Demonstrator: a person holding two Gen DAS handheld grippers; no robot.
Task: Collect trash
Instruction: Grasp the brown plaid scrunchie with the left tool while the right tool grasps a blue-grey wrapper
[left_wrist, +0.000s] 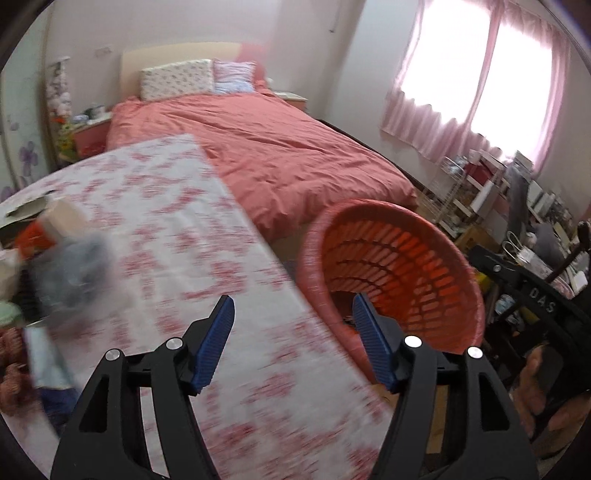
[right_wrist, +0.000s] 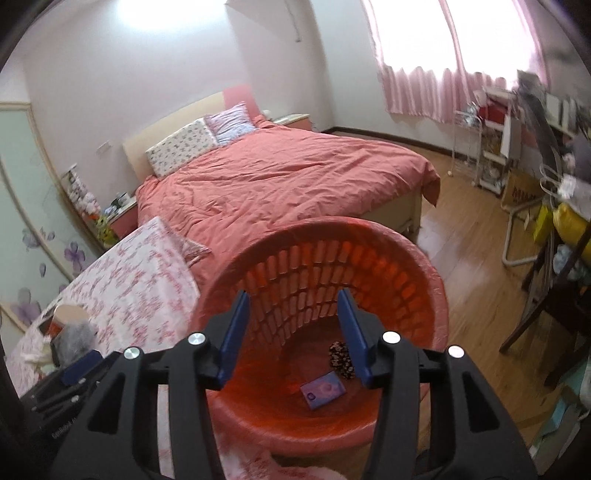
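Between drops: your right gripper gapes empty over bin, left gripper apart; next, clutter at nine o'clock.

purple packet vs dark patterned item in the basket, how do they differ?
The purple packet is flat, rectangular and plain lilac; the dark patterned item is lumpy, irregular and speckled dark and pale. The packet lies nearer the middle of the basket floor and shows whole; the patterned item sits further back, partly hidden behind a blue pad of the open right gripper. Both lie at the basket's bottom, apart from each other.
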